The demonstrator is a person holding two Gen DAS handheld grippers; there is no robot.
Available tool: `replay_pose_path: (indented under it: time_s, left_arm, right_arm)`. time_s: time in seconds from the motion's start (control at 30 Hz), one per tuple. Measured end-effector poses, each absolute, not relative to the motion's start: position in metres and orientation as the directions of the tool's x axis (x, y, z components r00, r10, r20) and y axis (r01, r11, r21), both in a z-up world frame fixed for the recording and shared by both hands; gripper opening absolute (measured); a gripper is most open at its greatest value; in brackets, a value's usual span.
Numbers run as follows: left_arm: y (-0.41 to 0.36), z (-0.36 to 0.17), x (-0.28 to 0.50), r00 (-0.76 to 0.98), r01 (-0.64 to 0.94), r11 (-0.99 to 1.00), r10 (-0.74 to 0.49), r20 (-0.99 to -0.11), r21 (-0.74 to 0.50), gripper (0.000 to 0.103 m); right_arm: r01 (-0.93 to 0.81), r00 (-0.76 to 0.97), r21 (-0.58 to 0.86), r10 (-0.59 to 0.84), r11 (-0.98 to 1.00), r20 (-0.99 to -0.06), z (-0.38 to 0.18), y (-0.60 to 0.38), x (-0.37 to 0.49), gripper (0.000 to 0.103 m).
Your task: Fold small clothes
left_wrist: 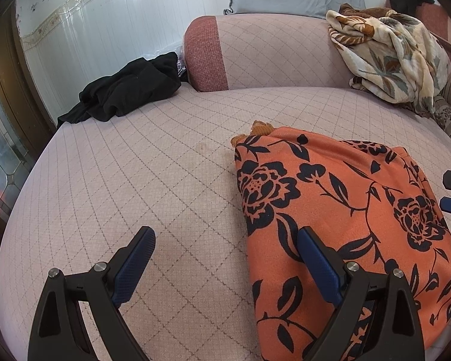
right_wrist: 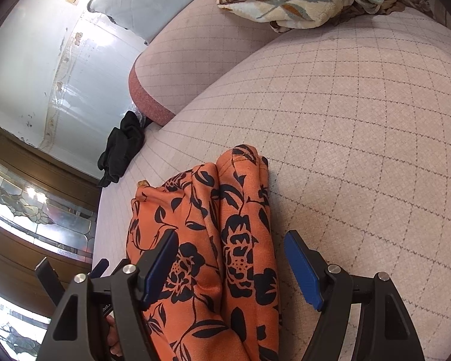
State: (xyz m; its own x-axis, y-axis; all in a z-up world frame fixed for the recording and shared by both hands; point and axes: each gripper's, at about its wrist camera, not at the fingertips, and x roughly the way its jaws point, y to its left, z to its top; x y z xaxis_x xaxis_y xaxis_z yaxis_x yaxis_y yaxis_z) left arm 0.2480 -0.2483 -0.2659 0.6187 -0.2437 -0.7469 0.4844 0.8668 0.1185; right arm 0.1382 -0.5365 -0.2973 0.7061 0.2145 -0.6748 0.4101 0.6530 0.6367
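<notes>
garment (left_wrist: pixel 345 216) on sofa seat (left_wrist: pixel 135 180)

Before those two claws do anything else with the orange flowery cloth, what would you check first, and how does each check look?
1. Left gripper open: ok, its jaws stand wide apart.
2. Right gripper open: ok, wide, straddling the cloth's edge.
3. Orange floral garment free of both grippers: ok, no pad pinches it.
4. Garment folded flat: not ok, a thick rolled ridge shows in the right wrist view.
5. Bare cushion beside it for working: ok.
6. Black garment and floral blanket out of the way: ok, both lie far back.
</notes>
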Motion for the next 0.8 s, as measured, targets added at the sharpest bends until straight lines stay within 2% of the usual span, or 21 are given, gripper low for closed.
replay_pose_path:
  time_s: [0.8]
  left_arm:
    - [-0.248, -0.2665, 0.2493, 0.616, 0.486, 0.867, -0.245, -0.749, 0.116, 0.095]
  right_arm:
    - [0.394, 0.7, 0.633, 0.228, 0.666, -0.676, -0.299, -0.5349, 0.1391, 0.076]
